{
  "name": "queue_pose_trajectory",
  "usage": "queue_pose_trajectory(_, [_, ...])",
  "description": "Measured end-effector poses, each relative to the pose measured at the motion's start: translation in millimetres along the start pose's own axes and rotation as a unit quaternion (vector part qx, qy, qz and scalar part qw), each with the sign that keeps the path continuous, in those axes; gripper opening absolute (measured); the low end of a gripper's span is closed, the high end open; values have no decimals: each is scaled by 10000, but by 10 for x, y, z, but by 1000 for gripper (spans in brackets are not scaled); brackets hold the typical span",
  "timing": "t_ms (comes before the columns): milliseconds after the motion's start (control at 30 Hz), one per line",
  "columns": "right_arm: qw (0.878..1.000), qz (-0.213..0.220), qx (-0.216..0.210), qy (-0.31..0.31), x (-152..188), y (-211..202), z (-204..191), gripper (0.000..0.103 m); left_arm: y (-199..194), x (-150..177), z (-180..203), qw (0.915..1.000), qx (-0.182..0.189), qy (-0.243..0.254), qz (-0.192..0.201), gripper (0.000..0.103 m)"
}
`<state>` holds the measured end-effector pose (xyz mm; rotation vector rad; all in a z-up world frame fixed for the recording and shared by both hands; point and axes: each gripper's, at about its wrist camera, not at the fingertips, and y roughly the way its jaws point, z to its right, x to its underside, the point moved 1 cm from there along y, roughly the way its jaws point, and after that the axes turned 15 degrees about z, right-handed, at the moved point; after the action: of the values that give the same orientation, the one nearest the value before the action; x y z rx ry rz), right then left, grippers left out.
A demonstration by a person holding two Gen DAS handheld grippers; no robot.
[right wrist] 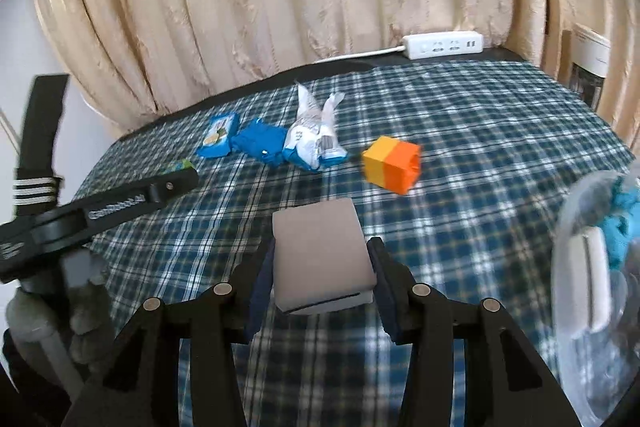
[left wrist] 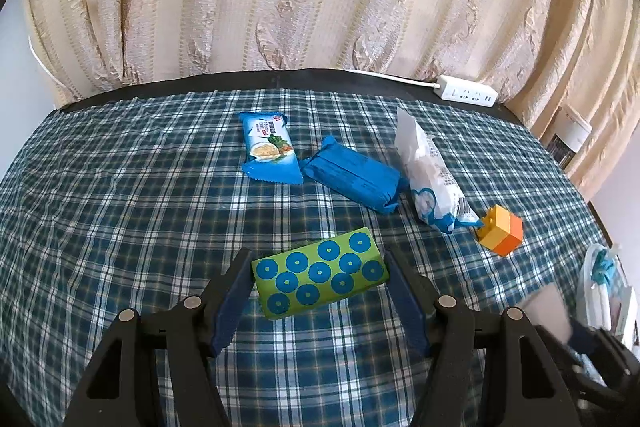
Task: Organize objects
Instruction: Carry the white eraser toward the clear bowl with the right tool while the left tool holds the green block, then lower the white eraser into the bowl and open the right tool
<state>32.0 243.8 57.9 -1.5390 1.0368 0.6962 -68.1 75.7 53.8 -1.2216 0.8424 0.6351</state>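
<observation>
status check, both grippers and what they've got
Left gripper open, straddling green box with blue dots. Right gripper shut on grey rectangular block, clear plastic container at right. No obstruction.

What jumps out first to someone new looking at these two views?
The green box with blue dots, lying on the plaid cloth between the open left gripper. Next, the grey box clamped in the right gripper. Behind, three snack packs in a row and an orange-yellow cube to their right.
</observation>
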Motion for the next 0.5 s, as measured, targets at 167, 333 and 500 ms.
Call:
queue_pose_trajectory(167, [9996, 201, 156, 121, 6, -293, 162, 47, 16, 33, 46, 10000, 11, 80, -44, 69])
queue_pose_trajectory(333, [9969, 404, 570, 355, -3, -647, 486, 47, 23, 54, 88, 9999, 24, 145, -57, 69])
queue_pose_trajectory(500, [9906, 645, 1084, 526, -1, -972, 819, 47, 29, 82, 147, 9997, 37, 242, -66, 69])
